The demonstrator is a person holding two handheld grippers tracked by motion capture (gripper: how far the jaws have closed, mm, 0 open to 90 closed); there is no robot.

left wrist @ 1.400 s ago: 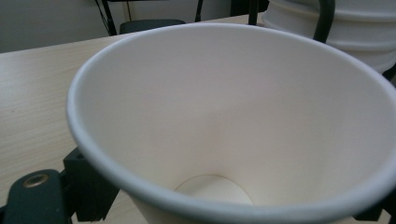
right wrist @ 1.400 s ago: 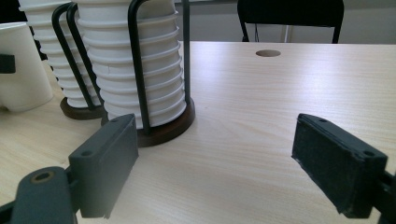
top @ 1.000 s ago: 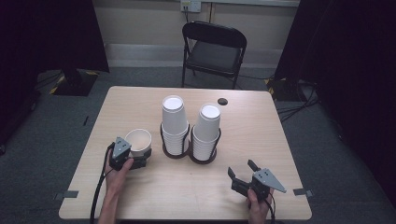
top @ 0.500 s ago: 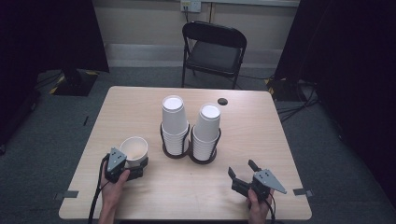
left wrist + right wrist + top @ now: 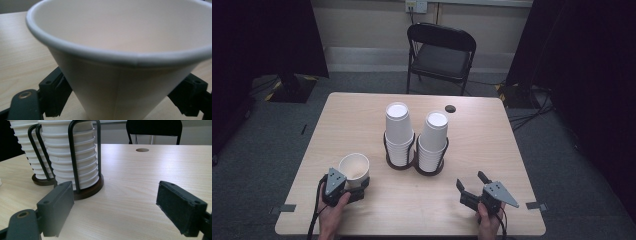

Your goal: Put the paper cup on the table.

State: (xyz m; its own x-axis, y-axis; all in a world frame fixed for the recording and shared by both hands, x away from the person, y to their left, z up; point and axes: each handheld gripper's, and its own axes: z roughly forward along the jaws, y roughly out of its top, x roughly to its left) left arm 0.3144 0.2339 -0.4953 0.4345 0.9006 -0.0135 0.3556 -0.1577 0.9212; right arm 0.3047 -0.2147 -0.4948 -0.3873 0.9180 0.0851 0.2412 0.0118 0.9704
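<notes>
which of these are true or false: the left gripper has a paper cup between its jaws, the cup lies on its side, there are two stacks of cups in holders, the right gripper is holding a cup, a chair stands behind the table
1. The left gripper has a paper cup between its jaws. True.
2. The cup lies on its side. False: it stands upright, mouth up.
3. Two stacks of cups, the left stack and the right stack, sit in holders. True.
4. The right gripper is holding a cup. False: its jaws are open with nothing between them.
5. A chair stands behind the table. True.
</notes>
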